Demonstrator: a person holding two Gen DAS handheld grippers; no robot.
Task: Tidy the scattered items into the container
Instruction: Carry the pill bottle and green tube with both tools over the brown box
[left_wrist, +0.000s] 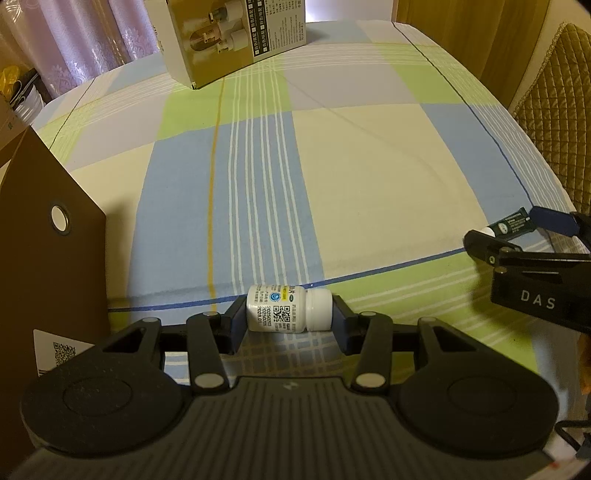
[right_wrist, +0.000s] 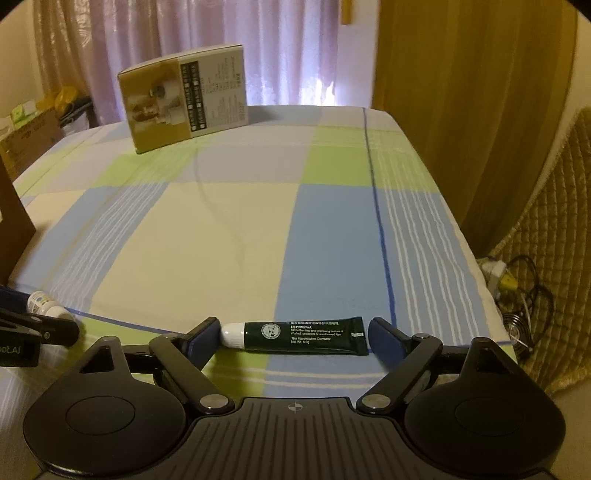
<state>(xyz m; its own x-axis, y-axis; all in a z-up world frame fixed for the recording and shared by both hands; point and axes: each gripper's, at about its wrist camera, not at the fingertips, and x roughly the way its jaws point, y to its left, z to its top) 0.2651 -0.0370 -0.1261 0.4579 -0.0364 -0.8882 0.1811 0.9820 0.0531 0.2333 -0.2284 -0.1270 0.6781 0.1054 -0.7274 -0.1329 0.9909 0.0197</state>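
Observation:
A small white pill bottle (left_wrist: 284, 309) lies sideways between the fingers of my left gripper (left_wrist: 287, 317). Both pads press on its ends, base on the left and cap on the right. The bottle (right_wrist: 42, 304) also shows at the left edge of the right wrist view. A dark green lip-balm tube (right_wrist: 299, 335) with a white cap lies lengthwise in my right gripper (right_wrist: 293, 338), one pad at the cap and one at the crimped end. In the left wrist view this tube (left_wrist: 511, 223) sits far right. A brown container (left_wrist: 48, 251) with a round eyelet stands at the left.
A gold product box (right_wrist: 184, 107) stands upright at the far side of the checked tablecloth (right_wrist: 240, 229). Curtains hang behind it. A quilted chair back (left_wrist: 554, 110) is to the right, with cables and a plug (right_wrist: 513, 288) on the floor beside the table.

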